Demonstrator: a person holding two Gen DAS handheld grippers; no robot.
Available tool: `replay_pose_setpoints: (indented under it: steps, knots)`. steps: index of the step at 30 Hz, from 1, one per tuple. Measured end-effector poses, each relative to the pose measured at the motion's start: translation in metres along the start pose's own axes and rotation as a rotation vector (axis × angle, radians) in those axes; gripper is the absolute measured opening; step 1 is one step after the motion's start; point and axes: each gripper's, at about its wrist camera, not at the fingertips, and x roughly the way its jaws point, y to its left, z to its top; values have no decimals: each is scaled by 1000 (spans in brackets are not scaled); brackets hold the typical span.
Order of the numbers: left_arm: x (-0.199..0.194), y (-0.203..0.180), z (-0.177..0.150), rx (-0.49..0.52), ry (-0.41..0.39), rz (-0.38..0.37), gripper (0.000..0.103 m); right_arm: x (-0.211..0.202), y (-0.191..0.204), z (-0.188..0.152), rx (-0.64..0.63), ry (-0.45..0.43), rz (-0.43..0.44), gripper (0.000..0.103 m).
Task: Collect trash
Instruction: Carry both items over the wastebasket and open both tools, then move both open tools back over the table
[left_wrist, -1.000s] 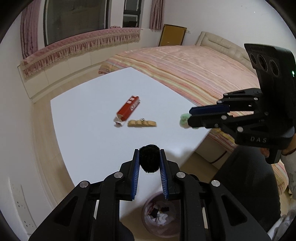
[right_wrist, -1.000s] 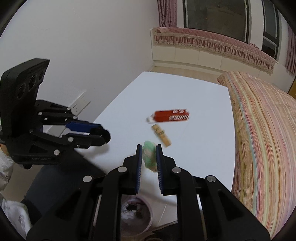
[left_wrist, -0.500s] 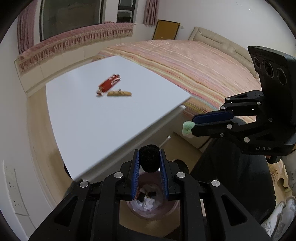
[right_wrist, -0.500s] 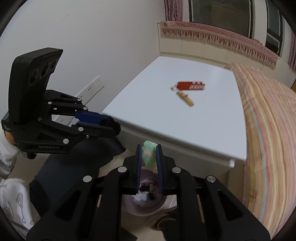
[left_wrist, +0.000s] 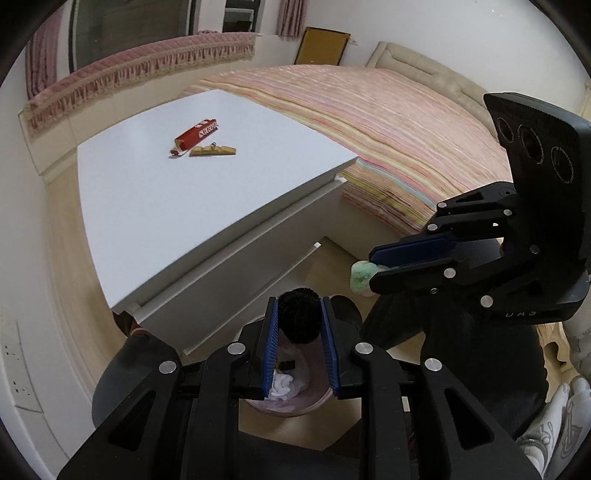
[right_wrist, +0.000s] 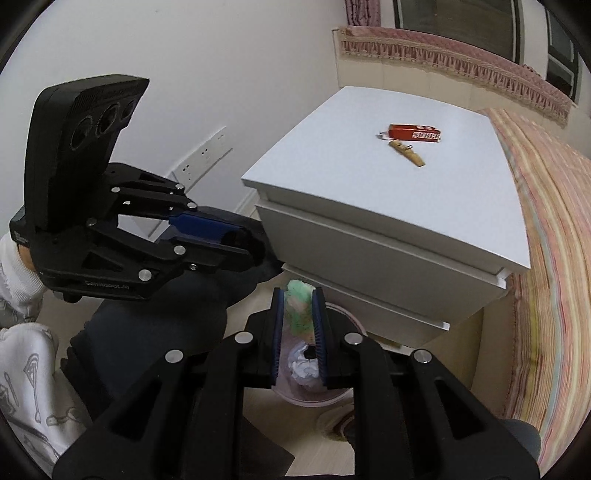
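Note:
My left gripper (left_wrist: 298, 314) is shut on a black fuzzy ball (left_wrist: 298, 317) and holds it over the pink trash bin (left_wrist: 291, 400), which has crumpled paper inside. My right gripper (right_wrist: 297, 301) is shut on a green-and-white wad (right_wrist: 300, 310) above the same bin (right_wrist: 314, 395). The right gripper also shows in the left wrist view (left_wrist: 373, 264), the left gripper in the right wrist view (right_wrist: 255, 251). A red wrapper (left_wrist: 195, 134) and a tan snack bar (left_wrist: 213, 150) lie on the white drawer unit (left_wrist: 177, 206); they also show in the right wrist view, the wrapper (right_wrist: 415, 133) and the bar (right_wrist: 408, 153).
The drawer unit (right_wrist: 388, 221) stands directly beyond the bin. A striped bed (left_wrist: 388, 122) lies to its right. Wall sockets (right_wrist: 201, 160) are on the left wall. The person's dark-trousered legs (right_wrist: 155, 332) are beside the bin.
Both grippers have drawn back off the drawer unit top and dropped down in front of it, carrying their items to above the bin. The wrapper and bar stayed put.

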Motion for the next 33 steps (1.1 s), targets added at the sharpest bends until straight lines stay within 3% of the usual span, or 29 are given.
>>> replay_pose_setpoints:
  steps: [1,2,3,5,7,10,23,33]
  knots:
    - [0,-1,-1,3,4,0,35,1,1,-2,-4,7,4,34]
    - [1,-1,-2,3,6,1,56,2,0,-2,-5,7,1,49]
    - [1,1,-3,-3,2,5,66,1,-1,-3,-3,3,0,74]
    - [-1,3,-3,-14,-9,14,87,1,-2,-4,-1,-2,3,81]
    - [-2,6,-3,-26,-18,39,90,3,-5,-4,5,-1,-16,89]
    - [-3,11,-2,-37,-27,66,95,3,-9,-5,17,-5,-21,91]
    - [-2,29,12,-62,-45,84,95,9,-25,3,37,-4,-29,94]
    - [4,60,63,-32,-88,94,95,12,-52,45,-2,-36,-56,94]
